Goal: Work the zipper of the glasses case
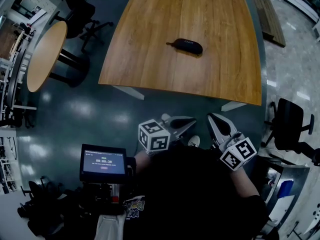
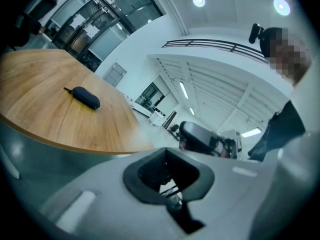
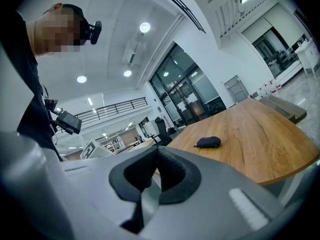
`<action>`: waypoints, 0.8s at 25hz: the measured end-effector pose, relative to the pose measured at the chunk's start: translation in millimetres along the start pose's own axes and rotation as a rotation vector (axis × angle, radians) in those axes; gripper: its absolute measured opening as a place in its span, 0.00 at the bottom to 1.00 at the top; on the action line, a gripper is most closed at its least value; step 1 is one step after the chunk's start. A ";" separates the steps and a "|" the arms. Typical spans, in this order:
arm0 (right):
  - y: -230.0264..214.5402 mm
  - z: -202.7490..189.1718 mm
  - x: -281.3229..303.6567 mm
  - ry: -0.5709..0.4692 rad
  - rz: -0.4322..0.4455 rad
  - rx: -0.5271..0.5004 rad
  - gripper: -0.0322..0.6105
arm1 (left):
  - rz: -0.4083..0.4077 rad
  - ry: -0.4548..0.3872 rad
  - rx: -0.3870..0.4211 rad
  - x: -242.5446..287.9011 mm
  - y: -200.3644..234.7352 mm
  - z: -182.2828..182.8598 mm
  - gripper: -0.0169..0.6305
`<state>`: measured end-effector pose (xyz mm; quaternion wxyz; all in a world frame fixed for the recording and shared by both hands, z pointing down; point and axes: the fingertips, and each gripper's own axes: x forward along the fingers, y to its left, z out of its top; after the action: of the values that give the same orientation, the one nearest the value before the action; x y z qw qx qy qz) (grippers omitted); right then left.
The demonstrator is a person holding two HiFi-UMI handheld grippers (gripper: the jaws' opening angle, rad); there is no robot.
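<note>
Left gripper (image 1: 187, 123) and right gripper (image 1: 216, 121), jaws closed on nothing, dark glasses case (image 1: 186, 46) lying closed on wooden table (image 1: 150, 59)

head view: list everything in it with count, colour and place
table: 1, wood, square, top centre
case: 1, black, on the table near its middle
round table: 1, wood, left
chairs: 2, black, one right of the table, one top left
bench: 1, wood, top right
screen: 1, black, lit, lower left
left tool: 1, white and black, shut, empty, below the table
right tool: 1, white and black, shut, empty, beside the left one
</note>
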<state>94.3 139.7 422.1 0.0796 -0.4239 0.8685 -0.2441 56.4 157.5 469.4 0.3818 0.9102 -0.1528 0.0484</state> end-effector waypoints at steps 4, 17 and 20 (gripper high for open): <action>1.3 0.5 -2.9 -0.002 0.004 -0.005 0.06 | -0.002 -0.005 -0.003 0.2 -2.3 -1.2 0.03; -0.4 2.6 -3.3 -0.007 -0.001 -0.006 0.06 | -0.007 0.004 -0.003 2.4 -2.7 0.3 0.03; -1.2 2.7 -4.3 -0.009 -0.001 -0.007 0.06 | -0.008 0.008 -0.002 4.3 -2.5 -0.6 0.03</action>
<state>98.7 141.4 420.0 0.0818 -0.4255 0.8690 -0.2390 61.3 158.5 469.1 0.3835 0.9103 -0.1476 0.0503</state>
